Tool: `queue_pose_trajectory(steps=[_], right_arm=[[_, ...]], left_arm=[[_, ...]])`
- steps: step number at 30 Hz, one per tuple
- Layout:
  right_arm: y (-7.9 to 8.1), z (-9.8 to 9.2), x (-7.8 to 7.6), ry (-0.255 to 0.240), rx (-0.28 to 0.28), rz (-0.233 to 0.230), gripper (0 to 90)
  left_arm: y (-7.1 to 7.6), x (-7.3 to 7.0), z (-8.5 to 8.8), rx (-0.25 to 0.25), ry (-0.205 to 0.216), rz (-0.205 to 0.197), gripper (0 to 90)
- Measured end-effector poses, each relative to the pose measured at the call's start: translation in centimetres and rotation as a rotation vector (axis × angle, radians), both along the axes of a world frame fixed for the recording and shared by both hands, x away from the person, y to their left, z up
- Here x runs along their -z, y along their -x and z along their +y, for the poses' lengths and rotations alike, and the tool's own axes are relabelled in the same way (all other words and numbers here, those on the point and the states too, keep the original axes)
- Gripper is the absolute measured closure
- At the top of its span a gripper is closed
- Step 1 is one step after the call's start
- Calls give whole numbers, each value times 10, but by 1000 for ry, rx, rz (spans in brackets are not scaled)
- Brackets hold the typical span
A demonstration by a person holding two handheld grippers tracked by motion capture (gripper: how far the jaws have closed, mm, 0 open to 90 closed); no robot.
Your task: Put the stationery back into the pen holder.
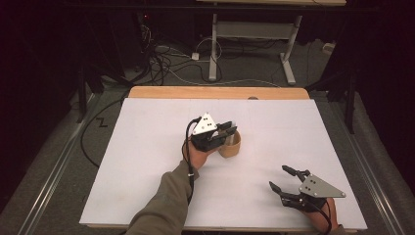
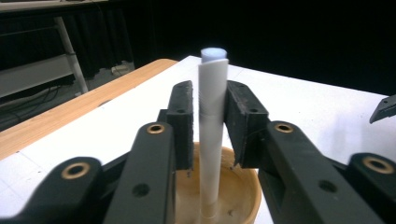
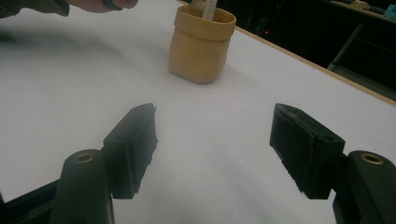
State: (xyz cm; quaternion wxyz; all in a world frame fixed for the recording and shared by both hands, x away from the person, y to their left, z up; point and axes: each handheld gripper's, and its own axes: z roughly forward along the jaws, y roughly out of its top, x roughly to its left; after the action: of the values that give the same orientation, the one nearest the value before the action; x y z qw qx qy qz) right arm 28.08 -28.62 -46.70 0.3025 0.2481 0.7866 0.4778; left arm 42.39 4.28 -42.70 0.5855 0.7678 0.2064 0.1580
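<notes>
White tube (image 2: 211, 135) stands upright inside tan cup (image 2: 243, 196), mid-table on white sheet (image 1: 147, 147). Left gripper (image 2: 210, 116) jaws flank tube, barely parted, no firm pinch. Right gripper (image 3: 215, 149) spread wide, well apart near table's front edge

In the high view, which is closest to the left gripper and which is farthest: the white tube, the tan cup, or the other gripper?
1. White tube: between the left gripper's jaws, standing upright in the cup.
2. Tan cup: right below those jaws, mid-table.
3. Right gripper: far off near the table's front right corner, jaws open over bare white table.
</notes>
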Motion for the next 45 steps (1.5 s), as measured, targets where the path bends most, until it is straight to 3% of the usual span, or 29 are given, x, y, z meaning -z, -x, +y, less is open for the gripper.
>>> queue_pose_trajectory(steps=[8,23,28,31,34,41,45], right_arm=[[0,1,0,1,-5,1,317],[1,2,0,5,-10,2,316],[1,2,0,2,-15,2,314],[1,3,0,0,-17,-1,314],[1,3,0,1,-19,-1,314],[1,4,0,5,-23,-3,314],[1,5,0,6,-24,-1,314]], left_arm=[[7,-10,9,-20,-59,-45,597],[18,-24,23,-23,-133,-103,562],[22,-27,24,-27,-138,-121,519],[25,-30,23,-41,-170,-136,467],[29,-32,22,-88,-186,-154,387],[40,-34,19,-94,-249,-196,270],[45,-34,18,-91,-265,-207,225]])
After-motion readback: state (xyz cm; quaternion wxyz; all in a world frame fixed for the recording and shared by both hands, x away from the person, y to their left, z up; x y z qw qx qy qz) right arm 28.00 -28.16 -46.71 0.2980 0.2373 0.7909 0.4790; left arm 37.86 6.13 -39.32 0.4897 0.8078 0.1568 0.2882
